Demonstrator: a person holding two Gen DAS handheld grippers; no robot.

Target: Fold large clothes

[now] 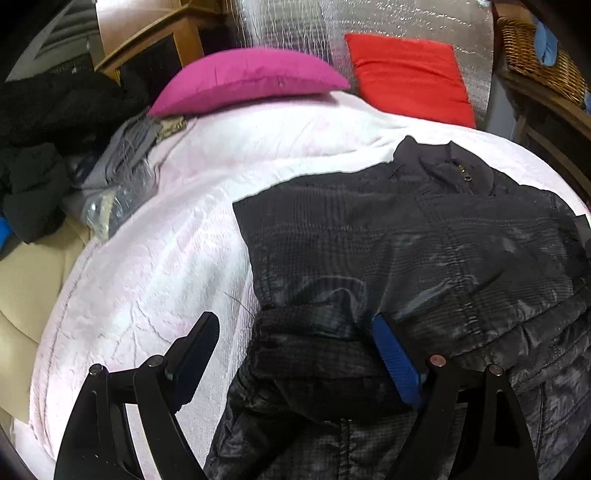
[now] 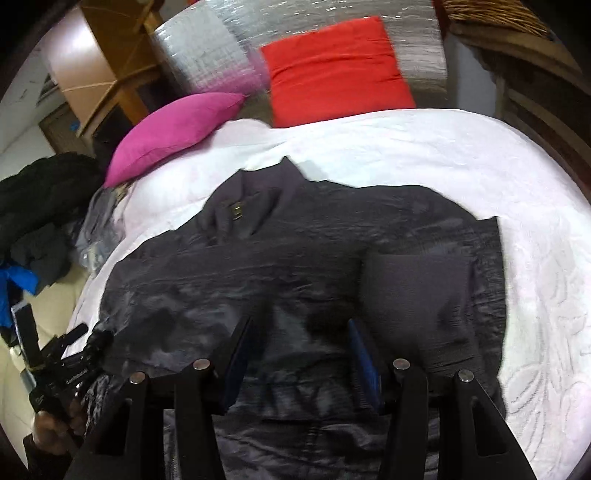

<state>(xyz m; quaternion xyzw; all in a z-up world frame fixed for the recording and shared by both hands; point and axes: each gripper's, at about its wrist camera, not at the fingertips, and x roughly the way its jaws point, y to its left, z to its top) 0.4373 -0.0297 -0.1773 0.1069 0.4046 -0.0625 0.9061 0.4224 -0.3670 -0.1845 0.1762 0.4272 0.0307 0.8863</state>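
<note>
Clearly, the left gripper (image 1: 295, 354) gapes wide and empty over the jacket (image 1: 406, 240) hem at six o'clock. The right gripper (image 2: 299, 354) stands half-open, nothing visibly pinched (slippery fabric), so a shallow bite could drop one layer.

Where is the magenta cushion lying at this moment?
The magenta cushion lies at the far left of the bed's white cover, left of the red cushion, against the silver foil backing.

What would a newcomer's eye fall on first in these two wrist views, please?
Probably the large dark jacket spread on the white bedspread, collar toward the head of the bed. Next, the two bright cushions behind it: a magenta cushion to the left and a red cushion leaning on a silver quilted backing.
</note>
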